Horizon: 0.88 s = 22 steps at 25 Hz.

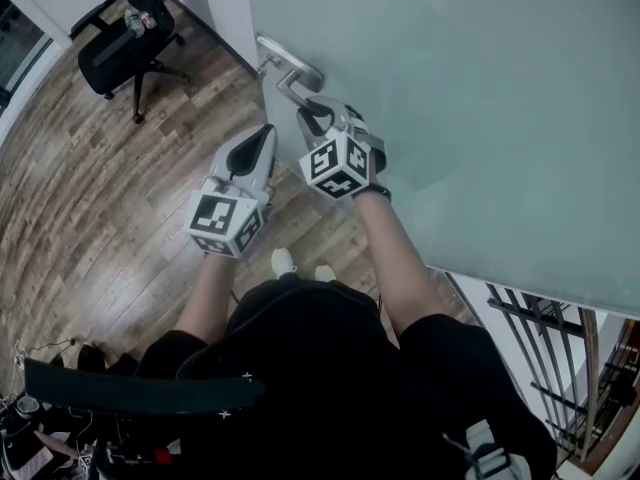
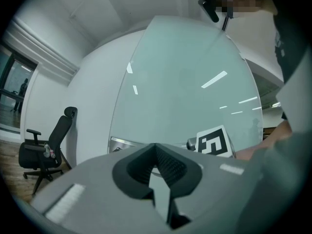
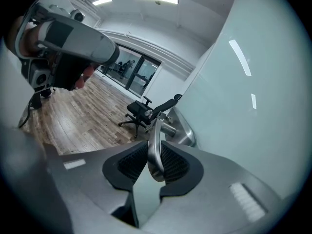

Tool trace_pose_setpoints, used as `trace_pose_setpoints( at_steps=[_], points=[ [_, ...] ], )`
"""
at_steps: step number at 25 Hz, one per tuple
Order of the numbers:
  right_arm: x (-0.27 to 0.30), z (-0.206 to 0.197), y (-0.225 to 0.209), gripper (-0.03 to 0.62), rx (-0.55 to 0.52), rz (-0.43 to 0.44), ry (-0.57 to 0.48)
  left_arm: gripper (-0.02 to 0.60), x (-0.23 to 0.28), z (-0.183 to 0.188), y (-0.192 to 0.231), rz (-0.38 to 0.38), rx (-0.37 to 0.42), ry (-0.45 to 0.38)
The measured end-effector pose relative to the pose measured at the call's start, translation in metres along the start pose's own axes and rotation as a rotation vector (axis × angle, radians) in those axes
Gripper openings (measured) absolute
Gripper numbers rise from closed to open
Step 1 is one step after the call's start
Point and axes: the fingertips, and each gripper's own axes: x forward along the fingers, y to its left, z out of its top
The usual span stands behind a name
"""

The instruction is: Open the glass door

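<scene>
Person's black-clothed torso (image 1: 330,368): lowest in the head view. Left gripper (image 1: 262,140): grey two-jaw claw, jaws together at the tips, nothing between them, held clear of the door just beside the right one. Right gripper (image 1: 318,118): jaws drawn narrow onto silver metal lever handle (image 1: 290,73), pads pressing both its sides. Pale frosted glass door (image 1: 480,98): at right, handle near its left edge, above brown wood-plank floor (image 1: 90,218).

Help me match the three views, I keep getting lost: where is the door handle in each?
Head view: handle upper centre, at the door's edge, held by the right gripper.
Left gripper view: handle lower left of centre, just above the jaws.
Right gripper view: handle centre, between the jaws.
Shared landmark: black chair.
</scene>
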Motion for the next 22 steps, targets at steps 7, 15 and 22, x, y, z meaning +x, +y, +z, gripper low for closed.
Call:
trace_pose_setpoints(
  at_steps=[7, 15, 22],
  points=[
    [0.007, -0.008, -0.017, 0.084, 0.003, -0.035, 0.021, 0.000, 0.015, 0.001, 0.008, -0.031, -0.001, 0.007],
    [0.011, -0.018, -0.039, 0.086, 0.020, -0.066, 0.039, 0.000, 0.026, 0.002, 0.015, -0.034, 0.004, 0.015],
    [0.016, -0.028, -0.058, 0.086, 0.039, -0.085, 0.059, 0.000, 0.031, 0.001, 0.019, -0.026, 0.002, 0.027]
  ],
)
